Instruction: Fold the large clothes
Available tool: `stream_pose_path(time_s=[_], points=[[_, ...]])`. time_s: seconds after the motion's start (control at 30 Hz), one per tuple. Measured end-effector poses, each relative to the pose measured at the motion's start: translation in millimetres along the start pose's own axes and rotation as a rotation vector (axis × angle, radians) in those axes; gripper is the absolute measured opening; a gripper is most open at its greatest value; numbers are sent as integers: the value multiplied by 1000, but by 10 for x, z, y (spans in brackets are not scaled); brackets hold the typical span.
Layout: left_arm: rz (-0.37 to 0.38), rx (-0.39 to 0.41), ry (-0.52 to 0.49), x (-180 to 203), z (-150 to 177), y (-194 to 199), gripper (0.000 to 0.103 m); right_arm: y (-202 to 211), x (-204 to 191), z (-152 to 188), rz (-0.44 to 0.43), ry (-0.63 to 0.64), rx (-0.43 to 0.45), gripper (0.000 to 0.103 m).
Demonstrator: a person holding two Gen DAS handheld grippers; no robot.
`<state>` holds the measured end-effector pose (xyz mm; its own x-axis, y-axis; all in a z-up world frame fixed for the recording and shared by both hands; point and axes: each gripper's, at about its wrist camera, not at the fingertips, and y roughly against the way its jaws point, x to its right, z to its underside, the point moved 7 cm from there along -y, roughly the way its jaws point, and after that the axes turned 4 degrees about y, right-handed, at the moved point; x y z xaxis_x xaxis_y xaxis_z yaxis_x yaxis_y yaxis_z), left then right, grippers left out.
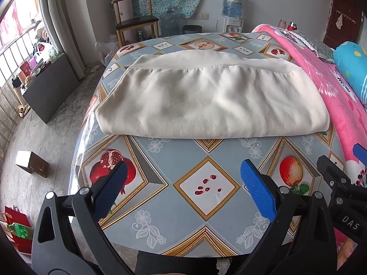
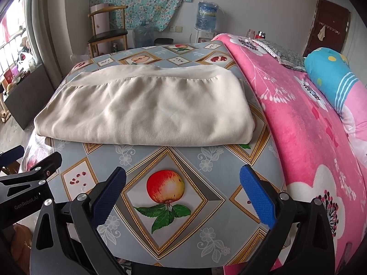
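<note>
Both views are bright with soft daylight from the window (image 1: 16,34) at far left, which is blown out to white and pink. Shadows are faint; a thin one lies under the near edge of the folded cloth (image 1: 206,96). The glossy tabletop (image 1: 160,229) shows glare along its left rim. Fisheye distortion bends the walls and tabletop, and the corners go black. Focus is sharp throughout.

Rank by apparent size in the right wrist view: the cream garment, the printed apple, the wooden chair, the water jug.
1. cream garment
2. wooden chair
3. printed apple
4. water jug
The chair and jug stand far back, so true sizes differ.
</note>
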<state>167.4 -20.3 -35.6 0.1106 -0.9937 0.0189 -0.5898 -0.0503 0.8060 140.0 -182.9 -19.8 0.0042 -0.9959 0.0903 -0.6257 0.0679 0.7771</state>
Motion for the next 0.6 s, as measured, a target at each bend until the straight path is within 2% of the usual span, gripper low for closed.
stream_pose_path(time_s=[0.6], points=[[2, 1, -1, 5, -5, 1, 95, 7, 31, -12, 3, 5, 4, 97]])
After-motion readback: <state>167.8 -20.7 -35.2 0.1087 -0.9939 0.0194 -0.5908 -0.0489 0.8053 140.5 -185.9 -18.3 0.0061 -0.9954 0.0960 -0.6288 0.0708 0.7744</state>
